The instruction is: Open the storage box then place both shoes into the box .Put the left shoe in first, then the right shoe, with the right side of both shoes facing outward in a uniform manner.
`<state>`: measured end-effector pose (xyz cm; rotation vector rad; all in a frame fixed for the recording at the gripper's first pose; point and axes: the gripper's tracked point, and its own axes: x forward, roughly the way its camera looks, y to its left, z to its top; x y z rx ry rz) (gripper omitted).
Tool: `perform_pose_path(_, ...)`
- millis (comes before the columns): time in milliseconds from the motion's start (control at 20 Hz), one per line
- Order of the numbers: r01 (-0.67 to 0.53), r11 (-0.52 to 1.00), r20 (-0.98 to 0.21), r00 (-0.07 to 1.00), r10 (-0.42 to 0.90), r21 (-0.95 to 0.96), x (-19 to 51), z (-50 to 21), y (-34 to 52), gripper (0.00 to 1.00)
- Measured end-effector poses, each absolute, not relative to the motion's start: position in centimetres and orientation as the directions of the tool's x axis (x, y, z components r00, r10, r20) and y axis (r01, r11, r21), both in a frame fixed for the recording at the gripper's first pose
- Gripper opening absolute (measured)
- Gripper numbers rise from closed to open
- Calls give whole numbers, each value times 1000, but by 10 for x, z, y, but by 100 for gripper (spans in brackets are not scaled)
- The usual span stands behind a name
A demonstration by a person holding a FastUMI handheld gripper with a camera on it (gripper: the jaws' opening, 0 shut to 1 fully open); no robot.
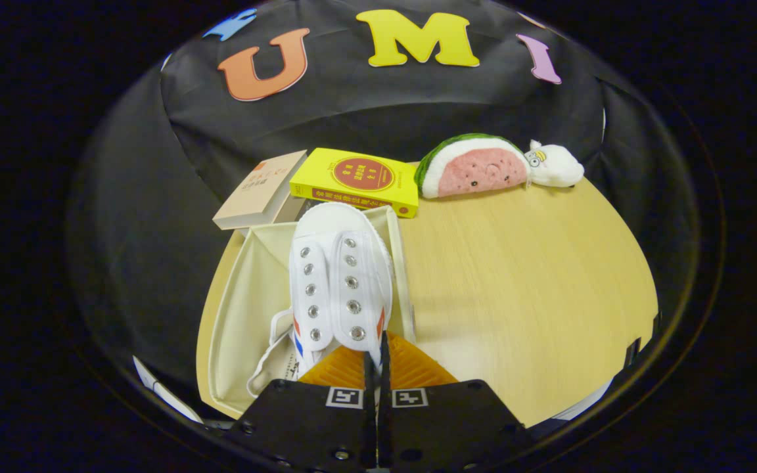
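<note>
Gripper fingers are pressed nearly together, a thin gap only, pinching the rear edge of the white shoe right at its heel opening. Both fingers appear to clamp the canvas there, so the tongs are narrow and holding the shoe.

Shoe is a white canvas sneaker with metal eyelets, no laces seen, red and blue stripes at its sides near the fingers. Toe points away from the gripper, top faces up. It sits over the right half of the storage box, toe cap reaching the box's far wall. Cannot tell if the sole touches the box floor or hangs just above it.

Box is cream fabric, open on top, left part bare inside. A second white shoe part shows low in the box, just left of the fingers, mostly hidden; which shoe it is, cannot tell. Box rests on the left part of the light wood table.

Beyond the box, touching or just behind its far edge: a beige book on the left and a yellow book beside it, the yellow one just past the shoe's toe. Further right on the table's far edge, a watermelon-slice plush with a small white plush toy touching its right end. Right half of the table is bare wood.
</note>
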<state>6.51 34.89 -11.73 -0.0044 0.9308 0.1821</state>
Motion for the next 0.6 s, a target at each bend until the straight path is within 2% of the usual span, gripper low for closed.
perform_pose_path(100,-180,975,-779,591,212,129,61,-114,360,8)
perform_pose_path(150,-197,968,-756,608,243,154,60,-110,366,23)
perform_pose_path(200,-191,970,-724,647,239,150,63,-104,363,31)
perform_pose_path(400,-208,974,-582,782,222,93,63,-71,355,43)
perform_pose_path(550,-259,965,-458,853,251,47,51,-49,348,80)
perform_pose_path(600,-257,966,-400,881,251,38,45,-41,341,87)
